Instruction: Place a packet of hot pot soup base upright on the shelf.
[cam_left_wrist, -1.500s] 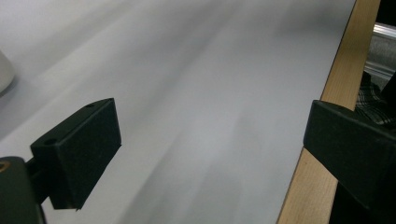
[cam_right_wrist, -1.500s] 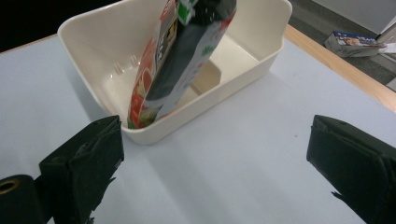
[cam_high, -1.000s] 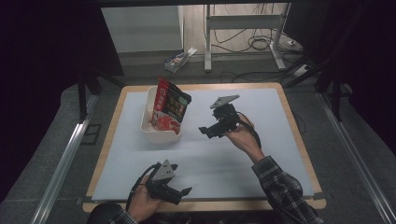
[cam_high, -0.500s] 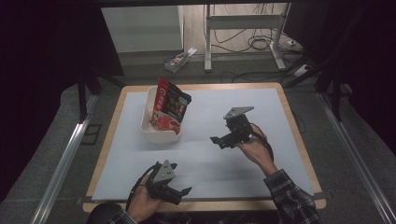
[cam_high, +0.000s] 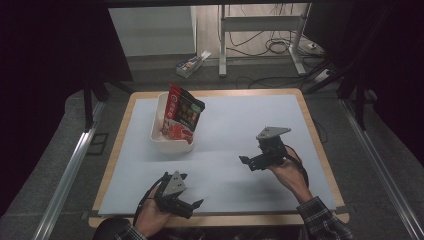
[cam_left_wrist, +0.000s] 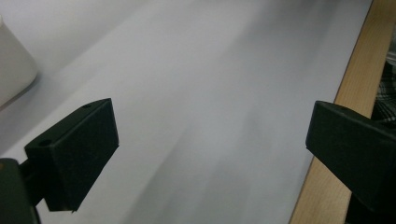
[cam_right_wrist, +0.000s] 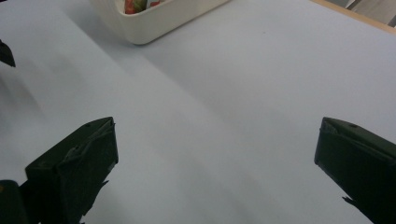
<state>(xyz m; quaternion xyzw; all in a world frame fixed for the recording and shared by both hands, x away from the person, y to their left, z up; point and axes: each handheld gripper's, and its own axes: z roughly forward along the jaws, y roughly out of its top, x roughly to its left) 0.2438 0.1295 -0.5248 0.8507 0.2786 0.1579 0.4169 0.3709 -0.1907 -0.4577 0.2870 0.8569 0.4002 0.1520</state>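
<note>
A white tub (cam_high: 172, 142) stands at the mat's back left, and a red snack bag (cam_high: 181, 114) leans upright in it. My right gripper (cam_high: 251, 163) hovers over the right middle of the mat, well clear of the tub, jaws pointing left. In the right gripper view its jaws (cam_right_wrist: 215, 154) are wide open over bare mat, with the tub (cam_right_wrist: 159, 21) at the top. My left gripper (cam_high: 191, 196) rests by the front edge. Its jaws (cam_left_wrist: 210, 135) are open with nothing between them, and a corner of the tub (cam_left_wrist: 14, 70) shows at the left.
A pale blue mat (cam_high: 225, 125) covers the wooden table (cam_high: 305, 107). The table's wooden front edge (cam_left_wrist: 359, 84) runs close to the left gripper's right jaw, with a plaid sleeve (cam_left_wrist: 390, 93) beyond it. Metal rails (cam_high: 70, 170) flank the table.
My right gripper has drawn back from beside the tub, toward the person and to the right, and sits lower now. The left gripper, bag and tub have not moved.
</note>
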